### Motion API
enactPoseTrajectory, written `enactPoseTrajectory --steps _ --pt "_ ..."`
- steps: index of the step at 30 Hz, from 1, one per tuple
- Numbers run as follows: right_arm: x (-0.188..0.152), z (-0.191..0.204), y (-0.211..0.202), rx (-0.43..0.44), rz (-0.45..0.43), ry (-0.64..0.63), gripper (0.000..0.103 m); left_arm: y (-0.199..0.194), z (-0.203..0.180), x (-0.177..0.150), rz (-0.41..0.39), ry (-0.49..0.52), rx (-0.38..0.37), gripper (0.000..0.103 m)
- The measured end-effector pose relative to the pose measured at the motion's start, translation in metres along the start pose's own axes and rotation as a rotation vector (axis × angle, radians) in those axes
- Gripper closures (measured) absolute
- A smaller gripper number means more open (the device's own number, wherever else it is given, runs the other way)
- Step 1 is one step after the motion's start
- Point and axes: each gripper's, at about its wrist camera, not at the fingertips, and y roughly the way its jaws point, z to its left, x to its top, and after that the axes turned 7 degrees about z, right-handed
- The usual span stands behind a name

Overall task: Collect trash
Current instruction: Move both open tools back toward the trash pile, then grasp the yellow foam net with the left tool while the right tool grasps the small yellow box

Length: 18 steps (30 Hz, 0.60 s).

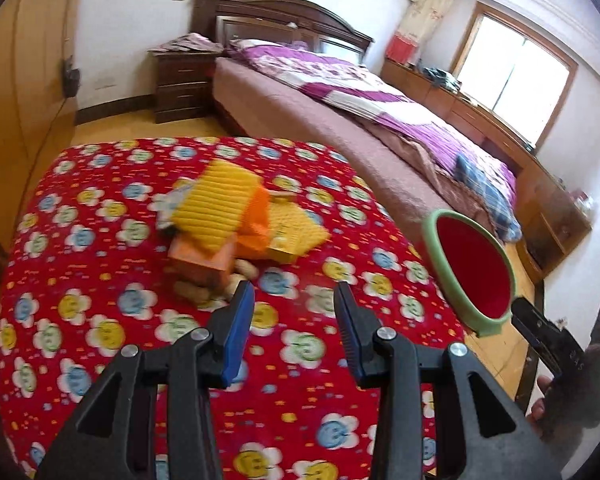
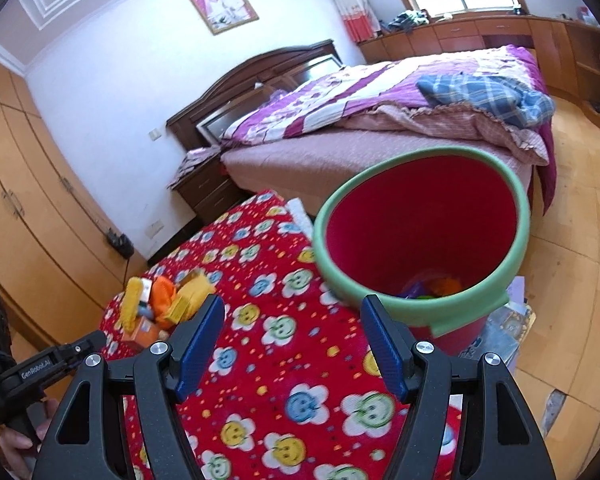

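Where a red flowered cloth [image 1: 100, 320] covers the table by the bed [image 2: 380, 148], the red bin [image 2: 420, 232] holds scraps; both grippers [image 1: 296, 304] [image 2: 292, 320] gape empty.

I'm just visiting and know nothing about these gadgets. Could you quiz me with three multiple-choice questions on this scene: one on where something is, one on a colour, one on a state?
1. Where does the pile of trash lie?
A. on the red flowered cloth
B. on the bed
C. on the floor

2. What colour is the rim of the bin?
A. blue
B. green
C. yellow

3. How does the left gripper stand?
A. shut on a wrapper
B. shut on nothing
C. open, holding nothing

Answers:
1. A, the yellow and orange packets sit on the red flowered cloth.
2. B, a green band rings the red inside.
3. C, the cloth shows between its parted blue fingers.
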Motion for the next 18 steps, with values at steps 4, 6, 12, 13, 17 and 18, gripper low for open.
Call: enactPoseTrajectory --steps 4,6,12,13,17,18 --pt "-0.007 0.013 0.006 -0.003 0.034 -0.02 0.031 -0.002 0.02 0.008 -0.01 -0.016 0.046 0.06" --pt "-0.011 0.017 0.01 -0.004 0.053 -0.029 0.031 -0.001 0.03 0.013 -0.013 -0.023 0.064 0.06" --pt "-0.014 0.028 0.025 0.005 0.087 -0.063 0.031 0.016 0.051 0.034 -0.012 -0.044 0.096 0.054" --pt "-0.014 0.028 0.029 0.008 0.089 -0.066 0.031 0.018 0.052 0.038 -0.013 -0.048 0.094 0.054" --pt "-0.013 0.027 0.035 0.011 0.08 -0.069 0.031 0.036 0.056 0.056 -0.011 -0.047 0.078 0.054" --pt "-0.014 0.026 0.035 0.009 0.076 -0.069 0.031 0.04 0.056 0.059 -0.011 -0.043 0.078 0.053"
